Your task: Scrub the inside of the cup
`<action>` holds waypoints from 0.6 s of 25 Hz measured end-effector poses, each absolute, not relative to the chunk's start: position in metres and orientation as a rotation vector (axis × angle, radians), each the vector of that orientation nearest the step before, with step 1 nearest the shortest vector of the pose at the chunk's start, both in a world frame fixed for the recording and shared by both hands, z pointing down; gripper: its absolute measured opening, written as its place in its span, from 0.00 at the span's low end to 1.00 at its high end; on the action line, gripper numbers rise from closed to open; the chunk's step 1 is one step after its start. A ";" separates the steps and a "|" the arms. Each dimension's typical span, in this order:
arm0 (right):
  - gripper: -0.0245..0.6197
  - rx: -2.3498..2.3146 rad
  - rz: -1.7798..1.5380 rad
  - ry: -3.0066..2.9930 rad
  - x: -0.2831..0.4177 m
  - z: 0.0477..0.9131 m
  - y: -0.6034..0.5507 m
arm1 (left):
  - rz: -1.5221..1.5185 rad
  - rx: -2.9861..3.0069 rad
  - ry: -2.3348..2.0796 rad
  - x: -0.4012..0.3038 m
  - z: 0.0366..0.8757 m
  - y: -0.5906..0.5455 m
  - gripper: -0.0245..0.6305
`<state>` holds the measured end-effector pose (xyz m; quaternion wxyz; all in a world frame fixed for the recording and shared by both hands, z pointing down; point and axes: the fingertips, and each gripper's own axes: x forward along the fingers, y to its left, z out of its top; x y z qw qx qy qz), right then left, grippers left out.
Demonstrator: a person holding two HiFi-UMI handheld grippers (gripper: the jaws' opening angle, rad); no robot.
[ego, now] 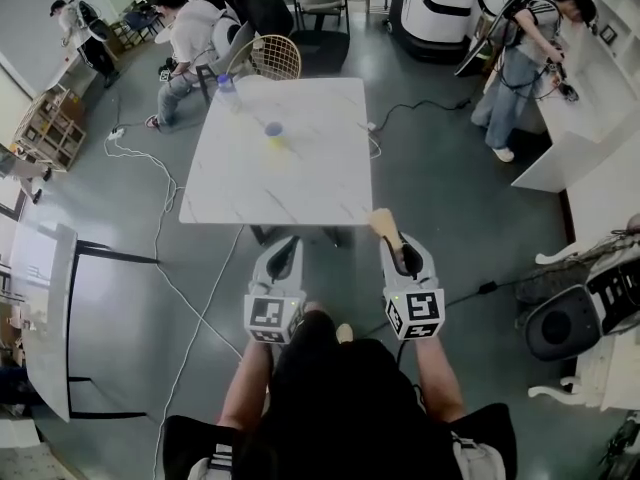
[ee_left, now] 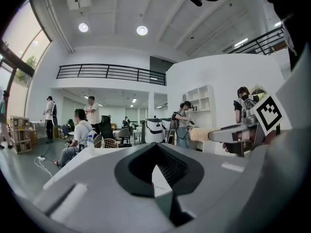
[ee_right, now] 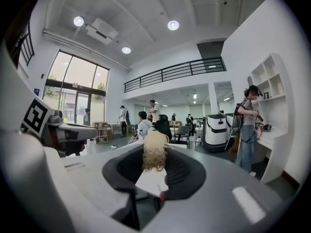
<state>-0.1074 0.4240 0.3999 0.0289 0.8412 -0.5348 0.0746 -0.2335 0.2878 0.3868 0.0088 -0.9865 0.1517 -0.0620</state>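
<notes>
The left gripper (ego: 288,246) is held low in front of the person. Its jaws are pressed together with nothing between them. Just to its right, the right gripper (ego: 400,253) has its jaws pinching a tan, fibrous scrubbing brush (ee_right: 155,152). The brush's bushy head sticks out past the jaw tips.

Directly ahead of both pairs of jaws is the white, marble-patterned square worktop (ego: 300,183). In the head view the brush head overlaps its near edge. The small blue-and-yellow cup (ego: 273,133) stands on this worktop around the middle. It is straight ahead of the left jaws and ahead and to the left of the right jaws, well apart from both and from the brush. It is too small to make out what is inside it.

Farther out, ahead and left of the left jaws, a clear plastic bottle with a blue cap (ego: 226,88) stands near the worktop's far left corner. Beyond the far edge are a cream wire-backed chair (ego: 272,58) and a seated person in a white top (ego: 190,33). Far ahead and to the right of the right jaws, a standing person (ego: 520,68) faces a white counter (ego: 590,118).
</notes>
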 end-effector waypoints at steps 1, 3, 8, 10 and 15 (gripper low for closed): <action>0.20 2.594 0.230 -1.656 -0.105 0.400 0.423 | -0.195 -3.083 0.474 -0.230 0.387 0.287 0.05; 0.20 2.596 0.234 -1.660 -0.100 0.402 0.420 | -0.196 -3.084 0.474 -0.222 0.389 0.284 0.05; 0.20 2.600 0.270 -1.647 -0.079 0.412 0.412 | -0.215 -3.098 0.460 -0.196 0.397 0.272 0.05; 0.20 2.597 0.276 -1.642 -0.066 0.415 0.405 | -0.209 -3.102 0.453 -0.180 0.397 0.264 0.05; 0.20 2.575 0.285 -1.650 -0.031 0.422 0.375 | -0.213 -3.113 0.452 -0.137 0.405 0.234 0.05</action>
